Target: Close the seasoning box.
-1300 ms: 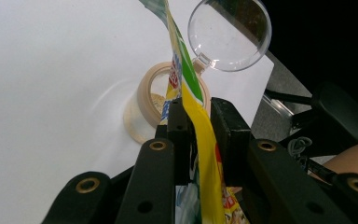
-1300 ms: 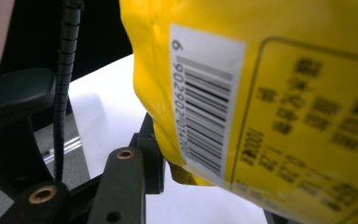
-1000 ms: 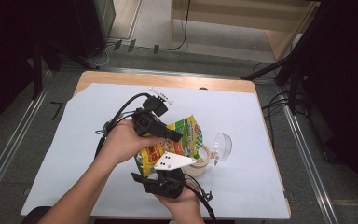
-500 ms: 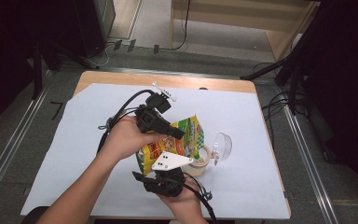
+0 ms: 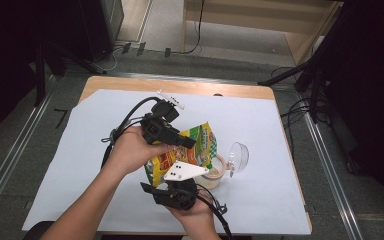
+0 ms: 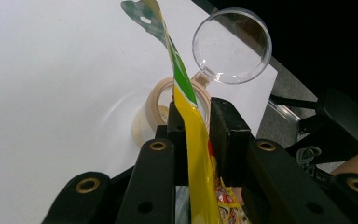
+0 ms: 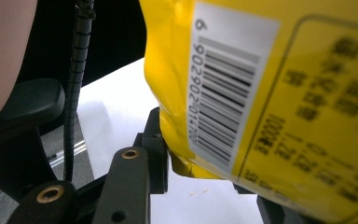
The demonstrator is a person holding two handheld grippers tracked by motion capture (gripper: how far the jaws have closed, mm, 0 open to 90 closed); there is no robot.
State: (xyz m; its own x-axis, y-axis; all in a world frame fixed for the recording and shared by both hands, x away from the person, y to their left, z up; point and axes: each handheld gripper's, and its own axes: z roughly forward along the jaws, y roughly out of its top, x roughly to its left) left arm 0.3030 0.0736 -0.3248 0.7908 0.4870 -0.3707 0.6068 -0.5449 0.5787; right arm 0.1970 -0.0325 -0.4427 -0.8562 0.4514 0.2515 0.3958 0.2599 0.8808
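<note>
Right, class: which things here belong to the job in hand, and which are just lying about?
In the job:
snack bag
left gripper
right gripper
open-lidded container

Lying about:
white sheet
wooden table
floor cables

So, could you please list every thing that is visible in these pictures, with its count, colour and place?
snack bag: one, yellow and green, held above the table centre between both grippers; barcode on its back
container: one, beige and round, on the paper under the bag
lid: one, clear and round, hinged to the container, standing open at its right
paper sheet: one, white, covering most of the table
table: one, light wood, bare along the far edge
left gripper: one, black, jaws clamped on the bag's edge
right gripper: one, black, jaws closed on the bag's lower corner
hands: two, entering from the bottom of the high view
</note>
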